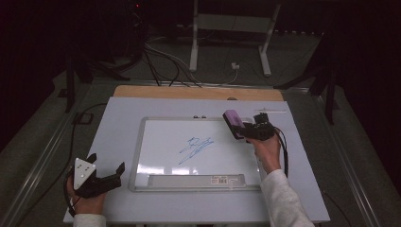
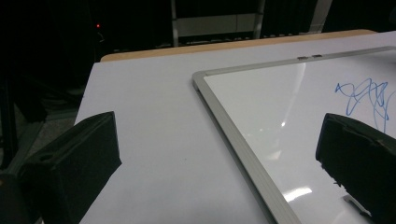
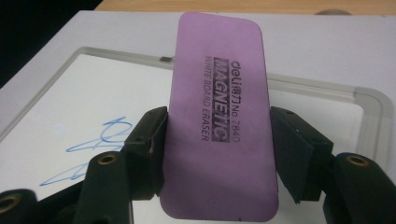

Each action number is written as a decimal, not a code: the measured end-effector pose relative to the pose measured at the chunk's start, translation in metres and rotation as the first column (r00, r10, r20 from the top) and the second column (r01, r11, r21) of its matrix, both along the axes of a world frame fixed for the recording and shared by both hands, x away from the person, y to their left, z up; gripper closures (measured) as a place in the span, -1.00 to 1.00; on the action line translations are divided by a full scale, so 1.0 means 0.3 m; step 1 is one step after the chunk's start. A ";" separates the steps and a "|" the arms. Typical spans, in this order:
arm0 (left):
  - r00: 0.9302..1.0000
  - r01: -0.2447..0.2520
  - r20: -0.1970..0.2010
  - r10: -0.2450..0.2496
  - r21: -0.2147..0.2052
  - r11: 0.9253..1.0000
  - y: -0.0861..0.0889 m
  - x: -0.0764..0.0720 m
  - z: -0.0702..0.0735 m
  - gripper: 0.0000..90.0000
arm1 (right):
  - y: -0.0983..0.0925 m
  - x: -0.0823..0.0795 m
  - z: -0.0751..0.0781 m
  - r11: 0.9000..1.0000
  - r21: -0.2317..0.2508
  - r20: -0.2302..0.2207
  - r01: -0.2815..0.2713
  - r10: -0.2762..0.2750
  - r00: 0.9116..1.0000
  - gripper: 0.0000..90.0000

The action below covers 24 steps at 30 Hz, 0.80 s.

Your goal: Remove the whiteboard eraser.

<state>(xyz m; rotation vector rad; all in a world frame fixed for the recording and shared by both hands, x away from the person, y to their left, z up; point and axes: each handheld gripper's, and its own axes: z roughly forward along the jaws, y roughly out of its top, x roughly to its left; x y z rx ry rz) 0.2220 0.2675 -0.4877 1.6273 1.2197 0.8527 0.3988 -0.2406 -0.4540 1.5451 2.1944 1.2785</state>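
A whiteboard [image 1: 142,156] with a silver frame lies on the white table, a blue scribble [image 1: 195,147] near its middle. My right gripper [image 1: 246,131] is shut on a purple magnetic whiteboard eraser [image 1: 233,123], held above the board's upper right corner. In the right gripper view the eraser [image 3: 217,126] stands upright between both jaws, with the scribble [image 3: 100,140] lower left on the board. My left gripper [image 1: 108,166] rests open at the table's lower left, beside the board's left edge; its view shows the board frame [image 2: 233,135] and nothing between the jaws.
A long tray or label strip [image 1: 196,179] runs along the board's bottom edge. A thin pen-like object [image 1: 269,111] lies on the table behind the right hand. A wooden edge [image 1: 198,92] shows behind the table; cables and a white stand [image 1: 194,42] are on the floor beyond.
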 end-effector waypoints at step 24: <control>1.000 0.001 -0.006 -0.001 0.002 1.000 -0.001 0.003 -0.003 -0.99 | 0.084 -0.021 0.018 0.998 -0.013 0.017 -0.067 0.067 0.998 -0.11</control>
